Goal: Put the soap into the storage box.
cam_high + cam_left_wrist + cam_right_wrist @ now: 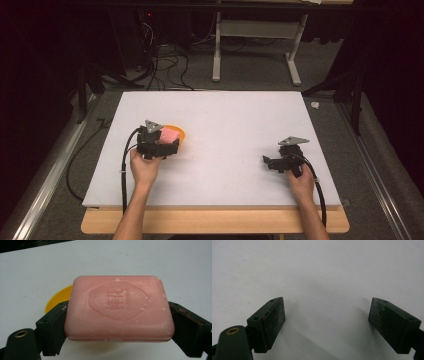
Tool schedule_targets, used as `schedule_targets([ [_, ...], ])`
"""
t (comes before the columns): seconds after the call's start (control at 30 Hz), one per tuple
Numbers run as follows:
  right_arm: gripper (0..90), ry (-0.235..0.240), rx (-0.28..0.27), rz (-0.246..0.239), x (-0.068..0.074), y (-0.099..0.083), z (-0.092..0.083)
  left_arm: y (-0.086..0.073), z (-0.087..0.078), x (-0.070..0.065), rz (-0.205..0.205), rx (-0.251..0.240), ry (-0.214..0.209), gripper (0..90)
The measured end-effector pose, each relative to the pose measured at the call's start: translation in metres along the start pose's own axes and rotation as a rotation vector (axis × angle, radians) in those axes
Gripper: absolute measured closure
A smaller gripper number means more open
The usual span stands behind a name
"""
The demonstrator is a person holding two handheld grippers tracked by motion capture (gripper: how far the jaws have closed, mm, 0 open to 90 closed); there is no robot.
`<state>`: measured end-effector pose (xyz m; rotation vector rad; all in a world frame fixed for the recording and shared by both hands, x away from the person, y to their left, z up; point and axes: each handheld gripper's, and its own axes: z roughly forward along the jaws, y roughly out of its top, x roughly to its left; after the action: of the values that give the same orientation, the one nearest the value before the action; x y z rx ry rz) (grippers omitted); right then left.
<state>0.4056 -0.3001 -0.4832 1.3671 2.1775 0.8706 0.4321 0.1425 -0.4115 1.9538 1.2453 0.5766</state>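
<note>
A pink bar of soap [118,308] with an embossed emblem is clamped flat between the jaws of my left gripper [117,322]. In the high view the left gripper [167,142] holds the soap [170,135] just above a round yellow dish [179,131] at the left middle of the white board. The yellow dish [57,298] peeks out behind and under the soap. My right gripper [267,161] rests low over the board at the right, and in its own view the right gripper [327,317] has its jaws wide apart over bare white surface.
The white board [225,115] lies on a wooden table [215,222]. Cables [165,60] and a table frame [255,45] stand on the dark floor beyond the board's far edge. Metal rails [45,180] run along both sides.
</note>
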Motion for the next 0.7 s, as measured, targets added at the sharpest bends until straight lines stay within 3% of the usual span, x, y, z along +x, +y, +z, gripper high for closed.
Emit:
schedule_targets([
  [0.7, 14.5, -0.001, -0.001, 0.002, 0.0, 0.0, 0.0, 0.004, 0.025, 0.014, -0.078, 0.044, 0.05, 13.6],
])
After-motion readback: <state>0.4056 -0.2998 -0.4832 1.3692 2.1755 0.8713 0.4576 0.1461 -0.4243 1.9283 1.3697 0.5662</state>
